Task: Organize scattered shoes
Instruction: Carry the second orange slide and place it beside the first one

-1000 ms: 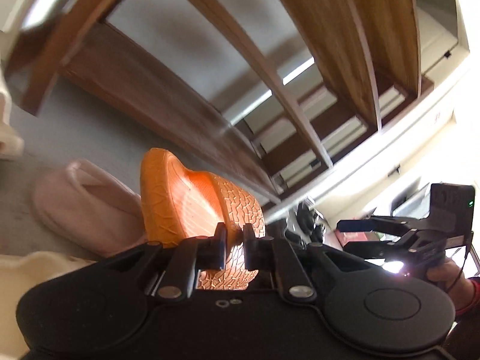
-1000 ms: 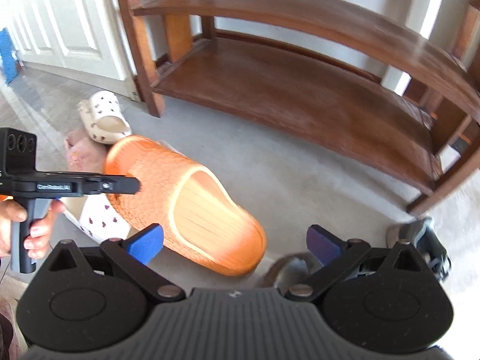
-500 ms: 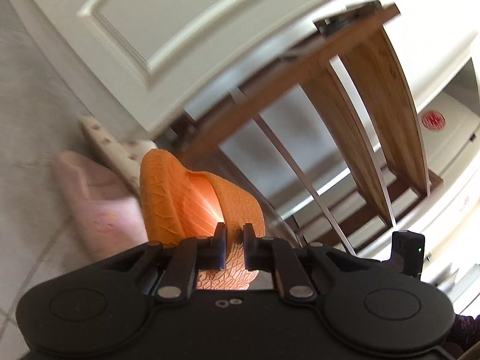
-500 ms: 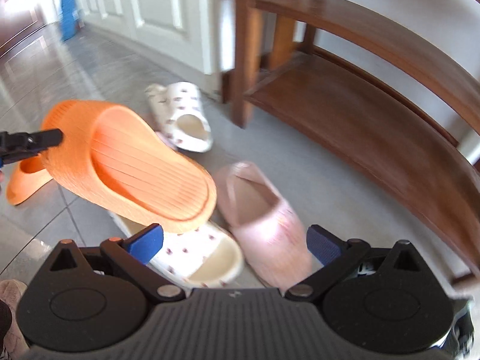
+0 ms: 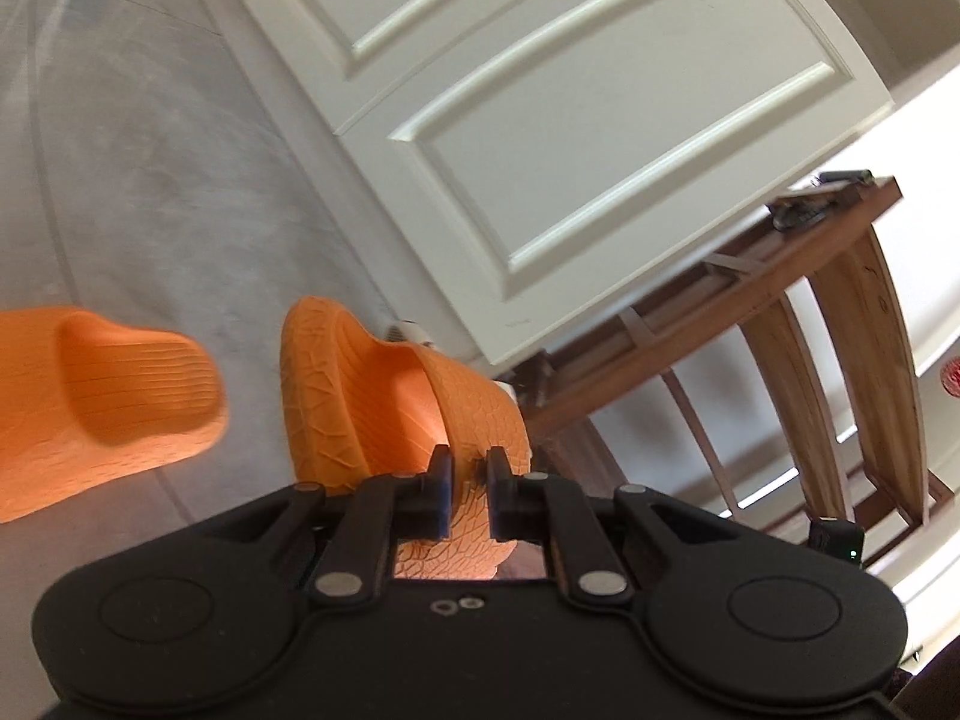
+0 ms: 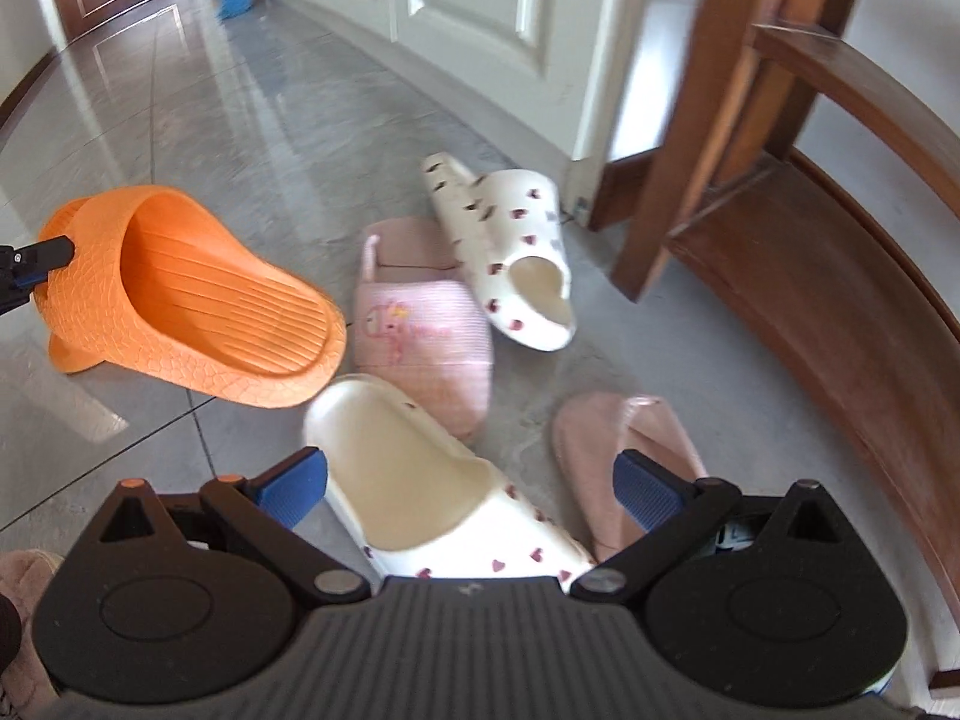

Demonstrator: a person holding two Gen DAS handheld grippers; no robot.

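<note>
Right, my left gripper (image 5: 465,474) pinches the orange slide (image 5: 384,402) by its strap; my right gripper (image 6: 474,483) hangs spread. That thin pinch could slip if I swing hard

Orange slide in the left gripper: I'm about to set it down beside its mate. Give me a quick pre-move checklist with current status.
1. Grip: left gripper is shut on the strap of the textured orange rubber slide: ok.
2. Mate located: second orange slide lies on the grey tiled floor: ok.
3. Held slide clear of floor: lifted in the right wrist view: ok.
4. Right gripper free: open, hovering over a white heart-print slide: ok.
5. Landing spot beside the mate: partly hidden: cannot tell.
6. Wooden shoe rack shelf unobstructed: bare where visible: ok.
</note>
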